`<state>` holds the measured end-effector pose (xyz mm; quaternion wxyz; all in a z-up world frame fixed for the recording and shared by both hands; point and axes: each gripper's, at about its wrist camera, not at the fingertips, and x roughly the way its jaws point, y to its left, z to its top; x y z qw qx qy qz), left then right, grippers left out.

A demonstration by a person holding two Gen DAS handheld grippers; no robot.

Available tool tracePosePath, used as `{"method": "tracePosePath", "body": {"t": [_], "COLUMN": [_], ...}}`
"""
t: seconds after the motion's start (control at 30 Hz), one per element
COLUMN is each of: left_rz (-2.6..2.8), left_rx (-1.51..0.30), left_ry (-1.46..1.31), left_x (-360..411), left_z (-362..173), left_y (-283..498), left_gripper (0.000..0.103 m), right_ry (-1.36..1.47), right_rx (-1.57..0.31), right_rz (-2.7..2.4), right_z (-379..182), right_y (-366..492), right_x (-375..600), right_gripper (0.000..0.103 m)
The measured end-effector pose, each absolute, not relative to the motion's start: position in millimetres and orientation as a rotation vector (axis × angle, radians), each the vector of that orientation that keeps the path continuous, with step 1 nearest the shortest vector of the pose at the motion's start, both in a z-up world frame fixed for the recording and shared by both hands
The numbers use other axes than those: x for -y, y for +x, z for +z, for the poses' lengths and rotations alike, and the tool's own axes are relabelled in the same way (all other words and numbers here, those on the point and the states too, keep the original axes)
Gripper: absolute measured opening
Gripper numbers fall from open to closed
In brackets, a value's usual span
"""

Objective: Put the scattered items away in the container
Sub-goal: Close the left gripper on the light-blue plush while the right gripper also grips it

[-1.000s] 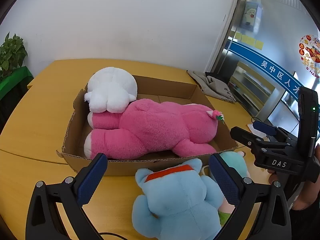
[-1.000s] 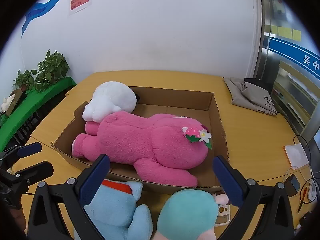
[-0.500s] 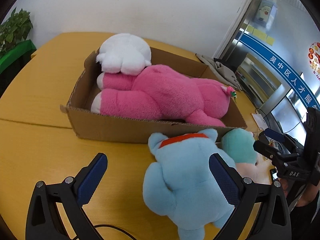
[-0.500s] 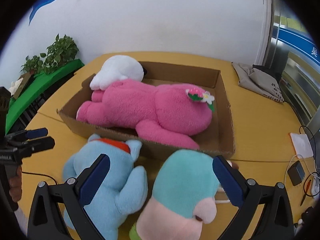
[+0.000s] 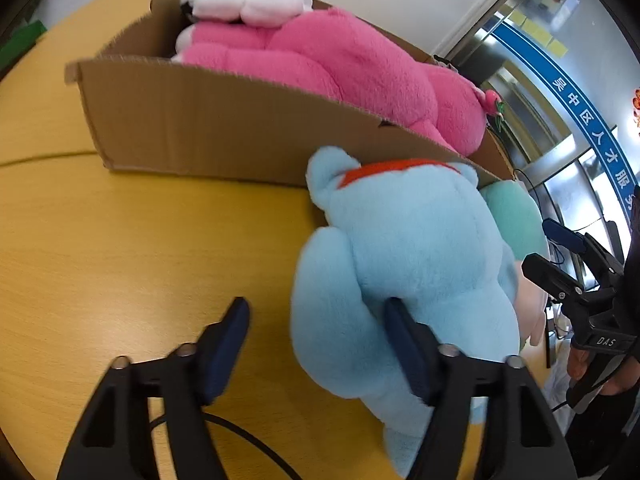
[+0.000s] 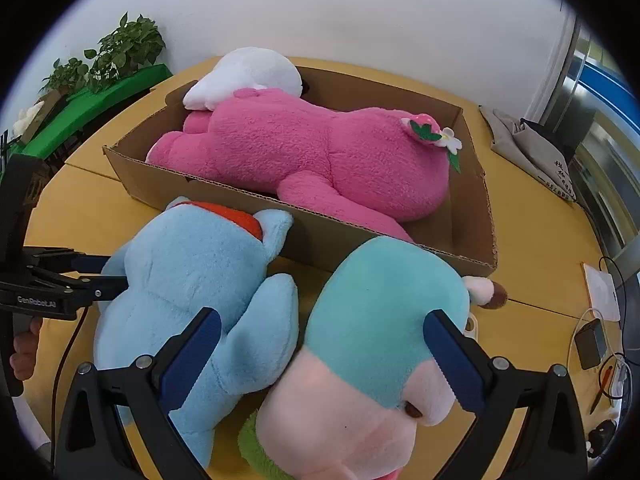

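I am at the pick-up step, with both tools low over the two plush toys that lie on the table (image 5: 120, 248) outside the cardboard box (image 5: 224, 132). My left gripper (image 5: 316, 336) is closing on the blue plush (image 5: 404, 264) at the lower right of the left view — one pad digs into its side, the other is not yet on it, so the hold isn't made. My right gripper (image 6: 320, 344) stands open, astride the teal-and-pink plush (image 6: 384, 320) at the bottom centre of the right view, pads clear of the fabric as far as I can tell. The box, in the upper half of both views, already holds the pink plush (image 6: 320, 160) and the white plush (image 6: 252, 72).

Next I judge I must finish the squeeze, lift, and carry over the near wall — room inside looks tight.

A second ago my left jaws were spread wide, and both cameras sat higher, showing the box from above.
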<state>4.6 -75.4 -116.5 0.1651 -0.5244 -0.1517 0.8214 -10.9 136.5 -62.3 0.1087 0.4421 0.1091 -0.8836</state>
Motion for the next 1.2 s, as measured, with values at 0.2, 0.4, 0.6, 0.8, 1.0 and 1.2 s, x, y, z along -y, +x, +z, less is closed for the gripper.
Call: {"method": "tracePosePath", "body": {"t": [0.2,0.4,0.6,0.8,1.0,1.2], "left_rz": [2.328,2.401,2.406,2.401,2.386,2.389], "left_rx": [0.439,0.406,0.388,0.408,0.405,0.386], "left_ry": [-1.529,-1.490,-1.512,-1.503,-1.453,-1.452], "left_x": [85.6,103.6,110.8,113.7,108.1,106.8], "left_z": [-115.3,-102.4,-109.4,-113.7,-111.6,-112.8], "left_y": [7.7,12.7,15.1,15.9,15.8,14.3], "left_gripper": [0.030,0.029,0.028,0.028,0.027,0.025], "right_ry": [1.280,1.287,1.311,1.413,1.406,1.398], "right_rx": [-0.315,-0.305,-0.302,-0.163,-0.095,-0.106], "right_rz": [-2.568,-2.528,-2.461,-2.399,-2.398,-2.395], "right_z": [-55.6,-58.7,-69.8,-94.8,-97.6,-99.5], "right_y": [-9.7,-11.5,-7.2,-11.9,-17.5,-14.0], "right_x": [-127.8,-113.7,-91.0,-93.1,-95.1,-88.1], "right_gripper": [0.101,0.101,0.096,0.095,0.042,0.028]}}
